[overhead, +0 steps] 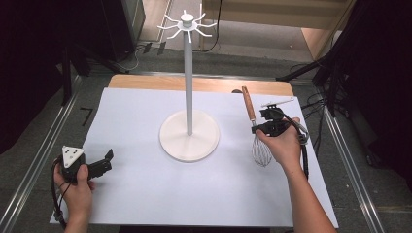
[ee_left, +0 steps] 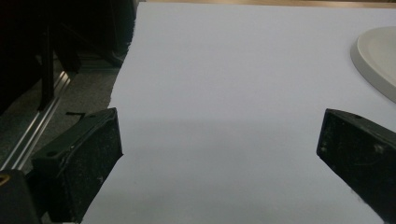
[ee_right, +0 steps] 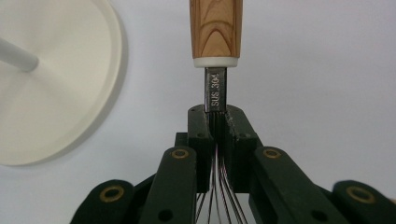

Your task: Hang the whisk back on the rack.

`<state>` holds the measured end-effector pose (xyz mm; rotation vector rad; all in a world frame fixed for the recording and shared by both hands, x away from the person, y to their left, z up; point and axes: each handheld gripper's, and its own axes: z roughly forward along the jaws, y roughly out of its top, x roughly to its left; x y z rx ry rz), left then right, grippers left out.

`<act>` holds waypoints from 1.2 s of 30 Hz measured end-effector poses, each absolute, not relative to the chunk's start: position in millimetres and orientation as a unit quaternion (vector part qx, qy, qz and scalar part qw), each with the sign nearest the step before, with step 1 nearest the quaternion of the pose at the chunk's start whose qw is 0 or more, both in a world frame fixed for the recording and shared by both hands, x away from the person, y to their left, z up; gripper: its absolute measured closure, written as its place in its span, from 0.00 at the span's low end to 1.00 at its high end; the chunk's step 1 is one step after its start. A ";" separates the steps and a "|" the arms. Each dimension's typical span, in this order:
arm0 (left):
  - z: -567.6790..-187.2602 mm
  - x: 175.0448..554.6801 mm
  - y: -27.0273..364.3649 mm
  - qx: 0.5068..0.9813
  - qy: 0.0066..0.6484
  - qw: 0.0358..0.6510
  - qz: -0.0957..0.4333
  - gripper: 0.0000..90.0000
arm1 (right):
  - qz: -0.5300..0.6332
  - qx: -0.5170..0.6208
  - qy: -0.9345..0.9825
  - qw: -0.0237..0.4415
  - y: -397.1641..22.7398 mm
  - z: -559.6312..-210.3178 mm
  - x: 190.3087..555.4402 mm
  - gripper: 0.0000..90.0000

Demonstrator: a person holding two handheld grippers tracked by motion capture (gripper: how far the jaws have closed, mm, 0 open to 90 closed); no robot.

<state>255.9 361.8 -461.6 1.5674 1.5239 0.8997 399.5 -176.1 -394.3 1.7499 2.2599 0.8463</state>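
While the left gripper (overhead: 99,166) rests wide open and empty, the right gripper (ee_right: 217,140) clamps the whisk (overhead: 254,131) at its steel neck, its wooden handle pointing away, right of the hook stand (overhead: 189,127) on the counter.

Light: bright and even on the white sheet (overhead: 145,184); surroundings at 9 and 3 o'clock near black.
Shadows: soft, faint.
Focus: left gripper view's near jaws soft; right gripper view crisp.
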 end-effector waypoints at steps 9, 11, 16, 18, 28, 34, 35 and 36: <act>-461.6 255.9 361.7 0.614 0.596 0.379 0.353 0.01 | 0.345 0.551 0.753 0.103 -173.4 -387.1 391.0 0.93; -461.6 255.8 361.7 0.614 0.596 0.379 0.352 0.01 | 0.361 0.545 0.749 0.109 -172.9 -385.5 389.1 0.93; -461.6 255.9 361.7 0.614 0.596 0.379 0.353 0.01 | 0.407 0.513 0.744 0.133 -171.1 -381.8 383.2 0.93; -461.6 255.9 361.6 0.613 0.597 0.379 0.353 0.01 | 0.416 0.507 0.743 0.135 -170.7 -381.3 382.5 0.93; -461.6 255.8 361.5 0.612 0.597 0.379 0.353 0.01 | 0.470 0.479 0.722 0.169 -166.4 -375.4 371.5 0.93; -461.6 255.8 361.5 0.612 0.597 0.379 0.353 0.01 | 0.495 0.463 0.712 0.183 -164.2 -373.1 366.5 0.93; -461.5 255.7 361.7 0.613 0.597 0.379 0.352 0.01 | 0.504 0.458 0.709 0.186 -164.0 -372.8 365.5 0.93; -461.5 255.8 361.6 0.613 0.597 0.379 0.352 0.01 | 0.509 0.457 0.706 0.185 -163.7 -372.7 364.8 0.93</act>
